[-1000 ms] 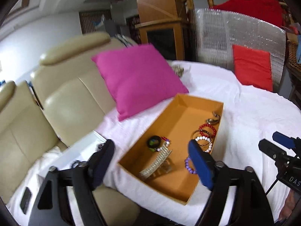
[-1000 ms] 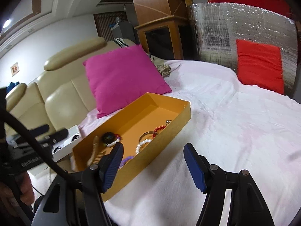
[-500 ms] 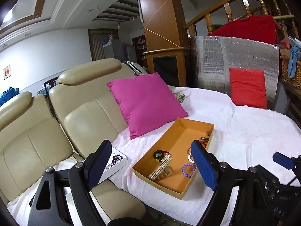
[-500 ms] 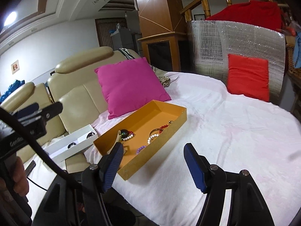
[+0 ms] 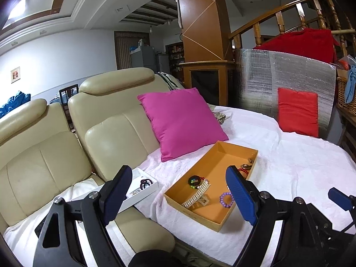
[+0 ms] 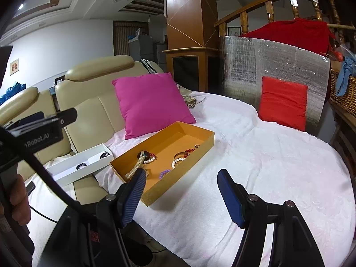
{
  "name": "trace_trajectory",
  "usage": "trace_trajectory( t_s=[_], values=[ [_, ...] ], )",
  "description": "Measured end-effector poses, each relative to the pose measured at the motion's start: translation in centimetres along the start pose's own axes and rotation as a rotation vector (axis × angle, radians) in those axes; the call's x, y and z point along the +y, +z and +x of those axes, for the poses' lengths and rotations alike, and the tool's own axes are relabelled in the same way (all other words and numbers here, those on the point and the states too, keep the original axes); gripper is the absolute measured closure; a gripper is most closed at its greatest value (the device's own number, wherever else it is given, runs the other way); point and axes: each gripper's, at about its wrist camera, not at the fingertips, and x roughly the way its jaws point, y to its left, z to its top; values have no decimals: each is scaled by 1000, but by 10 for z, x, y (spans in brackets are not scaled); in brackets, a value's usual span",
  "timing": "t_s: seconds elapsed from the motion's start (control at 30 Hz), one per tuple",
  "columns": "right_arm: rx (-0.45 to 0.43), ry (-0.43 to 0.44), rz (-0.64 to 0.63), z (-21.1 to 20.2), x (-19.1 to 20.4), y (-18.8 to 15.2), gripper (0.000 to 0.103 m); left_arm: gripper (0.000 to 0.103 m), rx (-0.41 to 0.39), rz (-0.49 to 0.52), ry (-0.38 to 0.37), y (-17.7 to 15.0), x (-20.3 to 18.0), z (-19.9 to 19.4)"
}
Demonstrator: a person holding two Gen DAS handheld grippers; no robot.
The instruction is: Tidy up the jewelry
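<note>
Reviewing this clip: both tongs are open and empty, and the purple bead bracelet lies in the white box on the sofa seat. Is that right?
Not quite. The purple bead bracelet lies in the orange tray on the white cloth, not in the white box; the left wrist view shows it. The rest holds: the left tongs and right tongs are both open and empty.

One orange tray (image 5: 201,166) on the white-covered table (image 5: 300,166), and one white box (image 6: 66,171) beside it. Two cushions out there: one pink cushion (image 5: 180,120), one red cushion (image 5: 298,112). In the tray I count one cream hair clip (image 5: 197,194), one purple bead bracelet (image 5: 225,199), one white bead bracelet (image 6: 176,161), one red bead strand (image 6: 189,150). Two cream sofa seats (image 5: 106,133); the small pieces in the white box are too tiny to count
</note>
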Motion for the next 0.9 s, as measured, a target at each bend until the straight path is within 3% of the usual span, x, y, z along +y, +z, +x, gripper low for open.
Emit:
trace_trajectory(
  t_s=[0.9],
  values=[
    [29, -17, 41, 9, 6, 2, 33, 17, -14, 13, 17, -6, 7, -4]
  ],
)
